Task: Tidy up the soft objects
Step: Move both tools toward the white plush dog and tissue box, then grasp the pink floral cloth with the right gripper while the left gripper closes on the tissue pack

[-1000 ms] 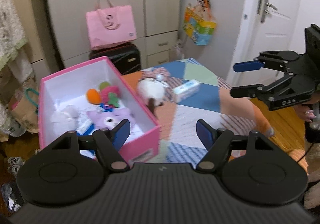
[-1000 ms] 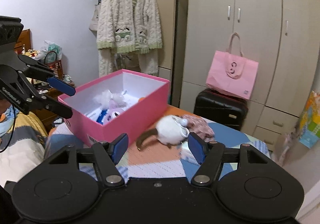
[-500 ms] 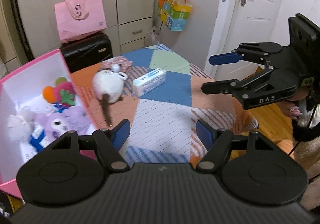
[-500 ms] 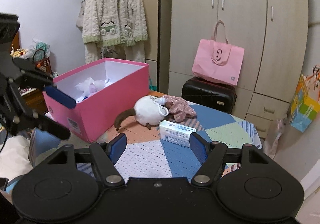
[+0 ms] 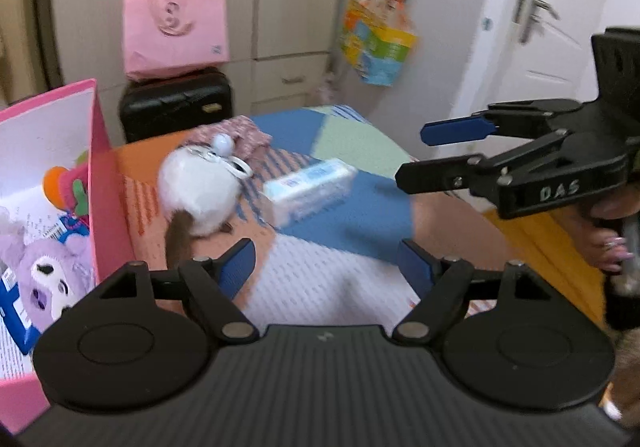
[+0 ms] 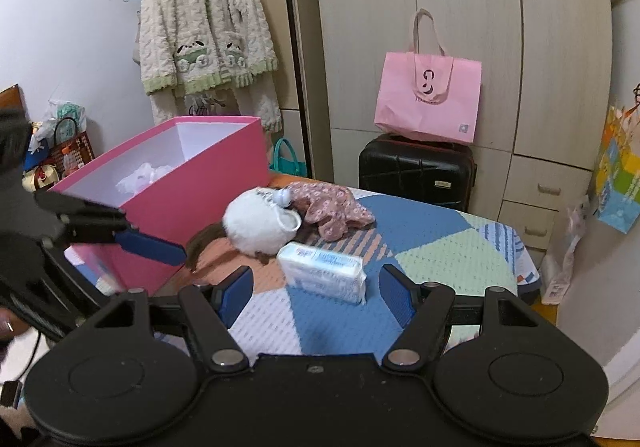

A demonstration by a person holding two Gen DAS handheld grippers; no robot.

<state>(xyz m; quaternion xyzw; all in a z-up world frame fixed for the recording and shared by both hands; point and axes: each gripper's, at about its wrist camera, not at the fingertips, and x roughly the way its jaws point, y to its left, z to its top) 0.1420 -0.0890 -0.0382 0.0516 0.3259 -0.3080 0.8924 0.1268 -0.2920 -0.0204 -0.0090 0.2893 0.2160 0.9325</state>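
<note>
Bare patchwork cloth (image 6: 344,323) fronts the tissue pack (image 6: 322,272); pink box (image 6: 192,207) walls the left

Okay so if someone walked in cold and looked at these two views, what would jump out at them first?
Probably the bright pink box at the left end of the patchwork-covered table, already holding plush toys such as a purple one. Next, the white plush toy lying just outside the box, with a floral pink cloth behind it and a pack of tissues in front. Both tools, left and right, are empty, the left opening.
</note>
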